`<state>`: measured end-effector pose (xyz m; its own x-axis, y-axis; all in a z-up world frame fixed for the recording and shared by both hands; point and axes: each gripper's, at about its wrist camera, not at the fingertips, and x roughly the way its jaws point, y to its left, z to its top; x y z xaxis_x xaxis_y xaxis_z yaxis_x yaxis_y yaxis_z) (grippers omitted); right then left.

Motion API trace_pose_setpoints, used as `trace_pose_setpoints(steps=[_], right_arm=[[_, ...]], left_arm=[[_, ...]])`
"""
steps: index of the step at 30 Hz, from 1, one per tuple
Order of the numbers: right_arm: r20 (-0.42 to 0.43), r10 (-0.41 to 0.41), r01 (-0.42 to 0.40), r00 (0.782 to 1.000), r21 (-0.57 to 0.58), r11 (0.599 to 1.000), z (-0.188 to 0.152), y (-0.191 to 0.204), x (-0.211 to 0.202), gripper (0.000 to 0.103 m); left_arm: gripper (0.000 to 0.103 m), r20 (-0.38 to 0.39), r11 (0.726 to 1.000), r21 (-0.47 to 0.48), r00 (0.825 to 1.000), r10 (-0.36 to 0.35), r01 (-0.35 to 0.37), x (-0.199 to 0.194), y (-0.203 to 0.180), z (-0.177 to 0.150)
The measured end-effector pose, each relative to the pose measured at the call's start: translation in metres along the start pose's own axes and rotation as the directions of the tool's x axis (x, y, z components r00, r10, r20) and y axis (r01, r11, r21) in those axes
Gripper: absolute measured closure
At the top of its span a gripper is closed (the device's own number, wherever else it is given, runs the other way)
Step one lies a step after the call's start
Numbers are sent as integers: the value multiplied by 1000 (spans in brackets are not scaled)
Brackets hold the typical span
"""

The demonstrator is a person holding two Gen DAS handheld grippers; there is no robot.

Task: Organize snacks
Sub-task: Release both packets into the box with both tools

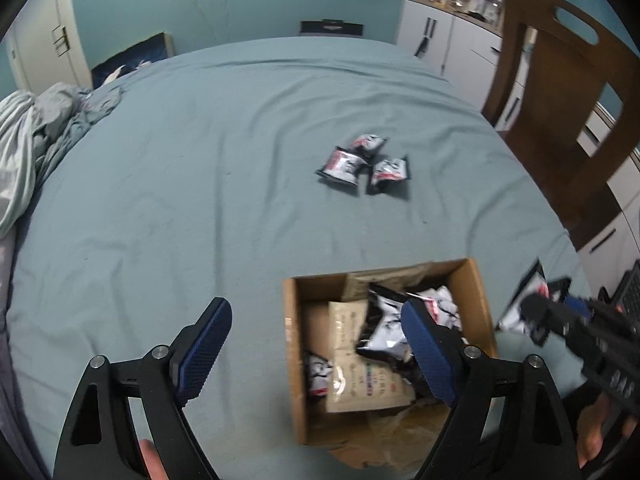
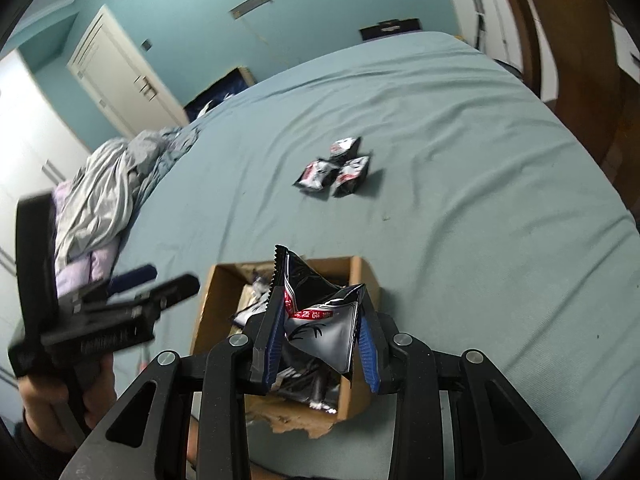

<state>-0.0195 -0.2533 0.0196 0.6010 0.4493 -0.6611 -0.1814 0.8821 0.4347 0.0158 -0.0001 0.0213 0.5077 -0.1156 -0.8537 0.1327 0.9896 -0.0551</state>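
The right gripper is closed on a crumpled snack bag, held above the open cardboard box. The left gripper is wide open and holds nothing. Three more snack bags lie together on the bed sheet, well apart from the box.

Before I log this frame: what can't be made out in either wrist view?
- Printed text on the three black-and-white snack packets lying on the teal bedsheet: too small, blurred.
- Brown cardboard box contents: right view, hidden by the right claw and its crumpled packet.
- Shelf items: left view, tiny.
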Motion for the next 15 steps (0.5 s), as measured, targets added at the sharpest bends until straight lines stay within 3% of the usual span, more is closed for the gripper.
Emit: trace_pose_setpoints(steps=[11, 13, 15], right_arm=[[-38, 15, -18, 999, -68, 998, -3, 17, 16, 70], [-55, 10, -13, 998, -47, 999, -2, 16, 19, 65], [-51, 10, -11, 999, -14, 1000, 0, 12, 21, 39]], left_arm=[[16, -7, 998, 6, 998, 69, -69, 2, 7, 1], [16, -15, 997, 12, 997, 71, -71, 3, 5, 0], [16, -24, 998, 15, 997, 69, -69, 4, 4, -1]])
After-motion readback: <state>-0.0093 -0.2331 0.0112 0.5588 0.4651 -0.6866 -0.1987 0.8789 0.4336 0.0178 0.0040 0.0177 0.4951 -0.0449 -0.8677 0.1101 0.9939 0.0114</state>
